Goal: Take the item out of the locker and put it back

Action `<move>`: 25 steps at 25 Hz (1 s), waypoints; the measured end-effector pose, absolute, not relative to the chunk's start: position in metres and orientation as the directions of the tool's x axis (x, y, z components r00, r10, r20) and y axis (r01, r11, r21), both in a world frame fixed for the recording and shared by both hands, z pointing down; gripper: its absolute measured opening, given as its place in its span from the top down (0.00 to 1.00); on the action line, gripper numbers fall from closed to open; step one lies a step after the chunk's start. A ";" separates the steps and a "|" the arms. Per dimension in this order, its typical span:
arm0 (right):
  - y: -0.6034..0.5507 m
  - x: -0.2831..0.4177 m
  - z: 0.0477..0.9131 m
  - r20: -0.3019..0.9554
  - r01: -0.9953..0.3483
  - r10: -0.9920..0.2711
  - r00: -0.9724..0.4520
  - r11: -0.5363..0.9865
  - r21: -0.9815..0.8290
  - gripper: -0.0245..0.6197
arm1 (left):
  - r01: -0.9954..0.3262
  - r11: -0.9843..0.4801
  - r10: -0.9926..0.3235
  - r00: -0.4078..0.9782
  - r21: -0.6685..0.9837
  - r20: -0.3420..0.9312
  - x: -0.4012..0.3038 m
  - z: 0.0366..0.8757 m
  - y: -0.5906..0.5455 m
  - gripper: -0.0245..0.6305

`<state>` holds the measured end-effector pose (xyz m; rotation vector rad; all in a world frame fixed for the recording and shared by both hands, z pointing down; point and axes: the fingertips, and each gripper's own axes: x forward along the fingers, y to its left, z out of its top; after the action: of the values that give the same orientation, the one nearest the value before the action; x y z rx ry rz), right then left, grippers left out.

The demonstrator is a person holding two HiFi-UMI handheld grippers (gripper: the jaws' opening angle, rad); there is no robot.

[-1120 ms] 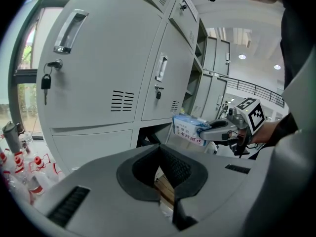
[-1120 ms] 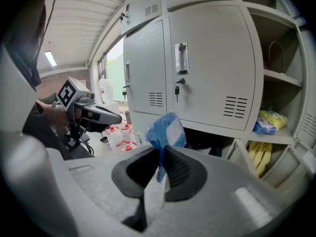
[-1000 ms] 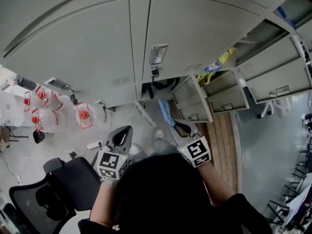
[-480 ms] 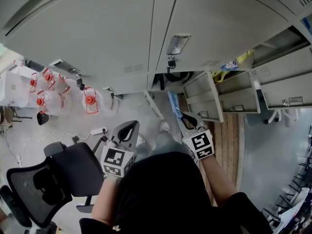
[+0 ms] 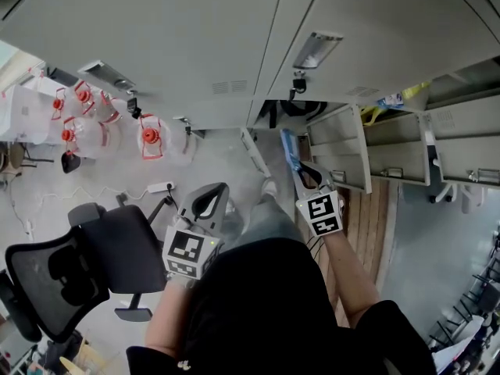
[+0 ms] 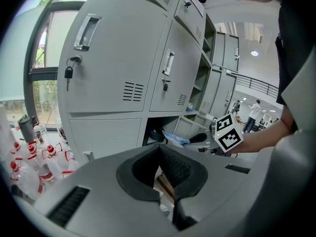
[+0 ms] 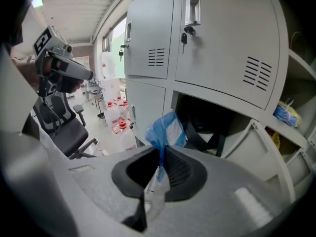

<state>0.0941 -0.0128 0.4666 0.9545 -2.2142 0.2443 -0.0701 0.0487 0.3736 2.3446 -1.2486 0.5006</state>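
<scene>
My right gripper (image 5: 301, 175) is shut on a blue-and-white plastic packet (image 5: 290, 148), pinching its lower end so that the blue top sticks up past the jaws (image 7: 166, 130). The packet hangs just in front of the open lower locker compartment (image 7: 210, 123), whose dark inside holds a black strap. The compartment's door (image 5: 339, 146) stands swung open to the right. My left gripper (image 5: 205, 207) is lower and to the left, over the floor, shut with nothing between its jaws (image 6: 159, 149). From the left gripper view the packet (image 6: 175, 138) shows at the locker mouth.
Grey locker doors (image 5: 195, 45) with handles and keys fill the wall above. Further open compartments (image 5: 406, 143) lie to the right. A black office chair (image 5: 86, 260) stands at the left. Several red-capped water bottles (image 5: 86, 119) sit by the locker's left end.
The head view has swung, so the lockers sit further right and lower. My right gripper still holds the packet before the open compartment. The left gripper has stayed shut and low.
</scene>
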 end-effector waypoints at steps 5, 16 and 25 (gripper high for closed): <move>-0.022 0.099 0.494 0.699 -0.708 -0.545 -0.462 0.702 0.080 0.92 | -0.853 -0.477 -0.681 0.511 0.212 0.524 -0.074 0.383 0.056 0.95; -0.043 0.104 0.558 0.757 -0.706 -0.508 -0.411 0.703 0.089 0.92 | -0.874 -0.440 -0.676 0.473 0.205 0.566 -0.079 0.403 0.063 0.95; -0.069 0.114 0.599 0.794 -0.705 -0.503 -0.342 0.696 0.138 0.92 | -0.886 -0.418 -0.663 0.448 0.199 0.599 -0.082 0.415 0.067 0.95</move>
<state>0.1145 -0.0687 0.5990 0.9265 -2.0177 0.2872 -0.0823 0.0675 0.4153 2.2099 -1.2965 0.6006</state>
